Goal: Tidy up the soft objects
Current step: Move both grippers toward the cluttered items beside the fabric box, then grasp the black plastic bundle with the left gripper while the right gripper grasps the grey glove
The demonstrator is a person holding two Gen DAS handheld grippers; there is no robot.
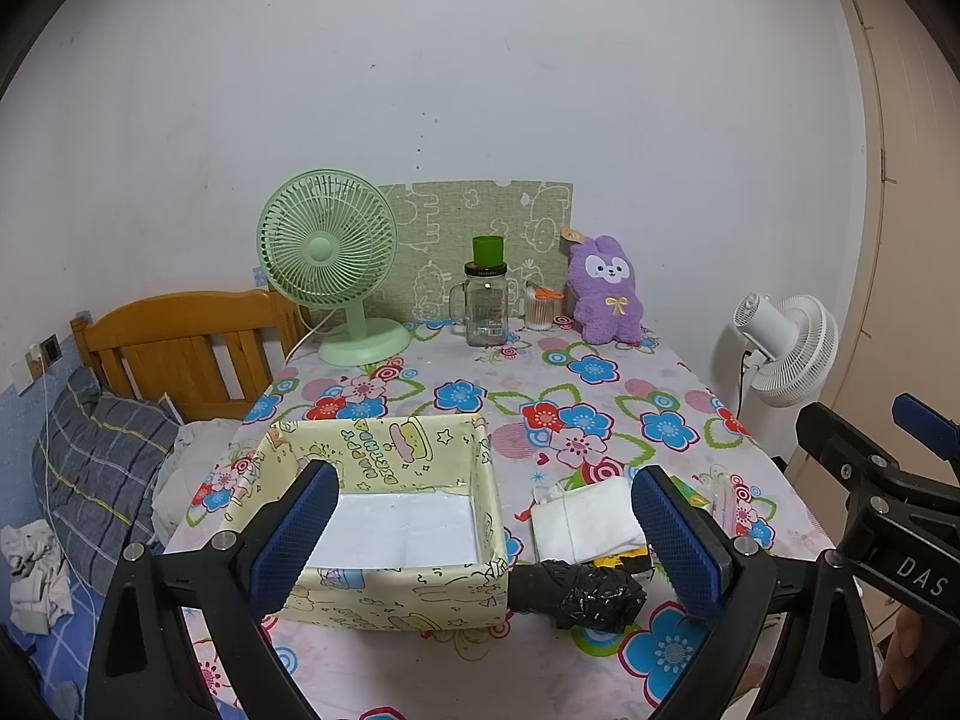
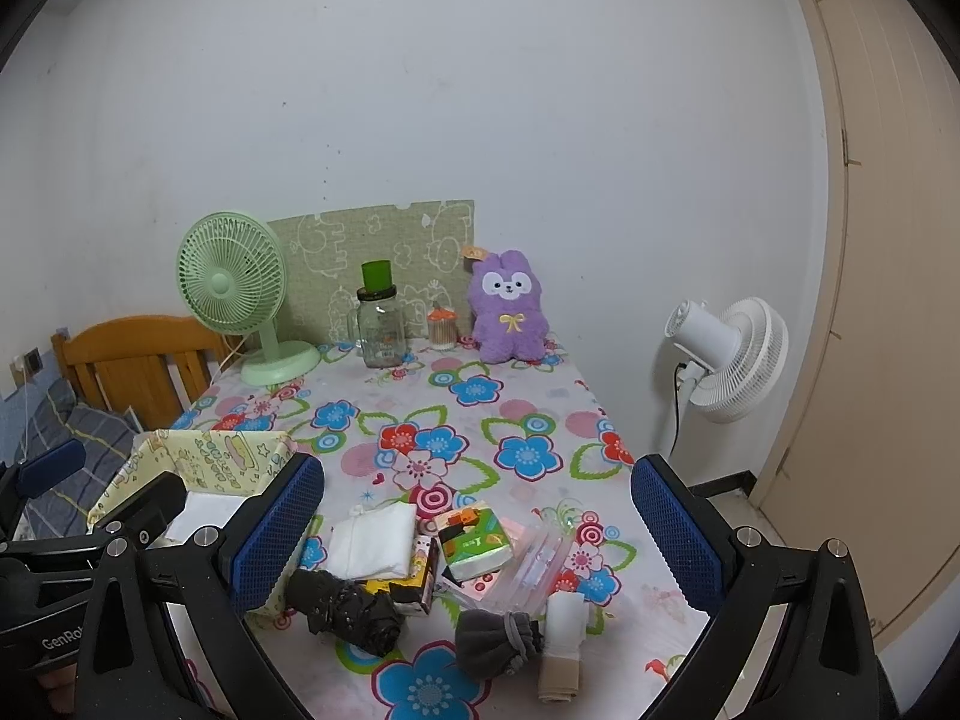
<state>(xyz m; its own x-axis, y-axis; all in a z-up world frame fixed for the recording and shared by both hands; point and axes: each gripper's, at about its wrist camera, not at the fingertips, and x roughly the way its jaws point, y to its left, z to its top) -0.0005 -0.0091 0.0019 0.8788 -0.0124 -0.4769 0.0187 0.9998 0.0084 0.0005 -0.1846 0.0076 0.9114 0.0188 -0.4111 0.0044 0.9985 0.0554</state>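
Observation:
A pale yellow cartoon-print box stands open on the flowered table, also in the right wrist view; only its white floor shows. Right of it lie a black bag roll, a folded white cloth, a green tissue pack, a clear plastic pouch, a grey sock bundle and a white-and-beige rolled cloth. My left gripper is open and empty above the box's near right corner. My right gripper is open and empty above the pile.
At the table's back stand a green desk fan, a glass jar with a green cup on top, a cotton-swab jar and a purple plush rabbit. A white floor fan stands right; a bed left.

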